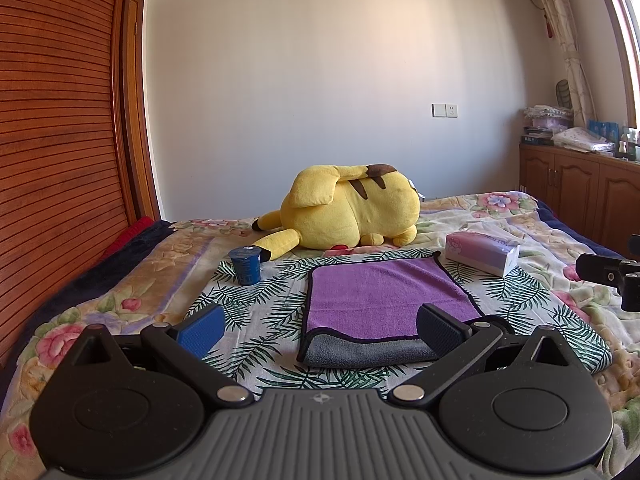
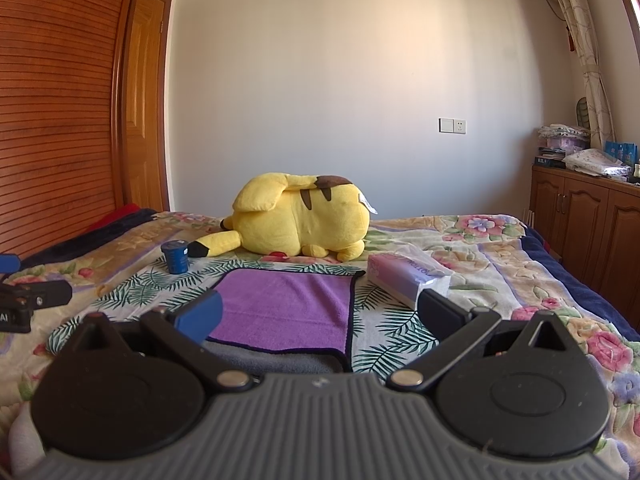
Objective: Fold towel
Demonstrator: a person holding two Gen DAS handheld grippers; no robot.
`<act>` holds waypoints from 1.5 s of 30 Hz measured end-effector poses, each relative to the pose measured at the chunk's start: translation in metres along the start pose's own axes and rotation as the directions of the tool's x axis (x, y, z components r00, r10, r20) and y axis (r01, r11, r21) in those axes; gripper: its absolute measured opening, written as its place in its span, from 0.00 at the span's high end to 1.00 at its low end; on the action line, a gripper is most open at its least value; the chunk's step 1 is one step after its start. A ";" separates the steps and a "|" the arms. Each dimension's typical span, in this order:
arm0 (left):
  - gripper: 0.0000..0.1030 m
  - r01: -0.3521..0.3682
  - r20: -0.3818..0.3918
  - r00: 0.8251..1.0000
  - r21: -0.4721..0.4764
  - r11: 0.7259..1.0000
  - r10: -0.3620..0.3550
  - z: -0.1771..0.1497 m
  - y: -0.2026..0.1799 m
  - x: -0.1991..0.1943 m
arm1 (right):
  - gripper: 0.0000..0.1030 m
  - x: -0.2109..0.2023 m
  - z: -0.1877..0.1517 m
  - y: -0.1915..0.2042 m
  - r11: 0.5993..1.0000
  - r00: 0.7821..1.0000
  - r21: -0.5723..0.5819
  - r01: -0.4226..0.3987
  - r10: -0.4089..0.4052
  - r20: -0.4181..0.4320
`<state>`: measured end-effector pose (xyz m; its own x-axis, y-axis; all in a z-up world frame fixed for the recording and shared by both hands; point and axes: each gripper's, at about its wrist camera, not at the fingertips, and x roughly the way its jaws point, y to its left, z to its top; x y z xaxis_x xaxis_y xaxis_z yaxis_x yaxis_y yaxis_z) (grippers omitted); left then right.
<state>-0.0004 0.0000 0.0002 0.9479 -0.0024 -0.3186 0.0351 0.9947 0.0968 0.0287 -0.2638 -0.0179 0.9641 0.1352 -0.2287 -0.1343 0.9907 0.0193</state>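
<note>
On a floral bed (image 1: 520,232) in a sunlit room, the towel (image 1: 380,300) lay once folded on a leaf-print cloth (image 1: 260,312). Left claw (image 1: 320,328) and right claw (image 2: 320,316) hovered wide, empty. Each would best pinch a near corner, lifting evenly.

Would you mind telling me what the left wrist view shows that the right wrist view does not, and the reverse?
Only the left wrist view shows the left gripper from behind, open above the towel's near left part, and the other gripper at its right edge. Only the right wrist view shows the right gripper from behind, open near the towel's right corner, and a panelled door. Both share the folded towel, blue cup, tissue pack and yellow plush.
</note>
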 end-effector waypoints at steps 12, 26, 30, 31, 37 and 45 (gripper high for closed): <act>0.16 -0.001 0.000 1.000 0.001 1.000 0.001 0.000 0.000 0.000 | 0.00 -0.001 0.001 0.001 1.000 1.000 0.000 0.000 0.000 -0.001; 0.16 -0.001 0.000 1.000 0.003 1.000 0.001 0.000 0.000 0.000 | 0.00 -0.001 0.001 0.002 1.000 1.000 0.000 0.000 0.000 -0.001; 0.16 -0.002 -0.001 1.000 0.002 1.000 0.002 0.000 0.000 0.000 | 0.00 -0.001 0.001 0.003 1.000 1.000 0.001 0.000 0.000 -0.001; 0.16 -0.002 0.000 1.000 0.002 1.000 0.002 0.000 0.000 0.000 | 0.00 -0.001 0.001 0.003 1.000 1.000 0.001 0.000 0.000 -0.001; 0.16 -0.002 -0.001 1.000 0.003 1.000 0.002 0.000 0.000 0.000 | 0.00 -0.001 0.001 0.003 1.000 1.000 0.001 -0.001 0.001 -0.001; 0.16 0.001 -0.016 1.000 0.008 1.000 -0.001 -0.001 0.001 0.000 | 0.00 -0.002 0.002 0.006 1.000 1.000 0.001 -0.002 0.002 -0.004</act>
<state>-0.0011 0.0010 -0.0008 0.9425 -0.0014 -0.3342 0.0383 0.9939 0.1036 0.0264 -0.2580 -0.0149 0.9630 0.1367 -0.2322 -0.1356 0.9906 0.0207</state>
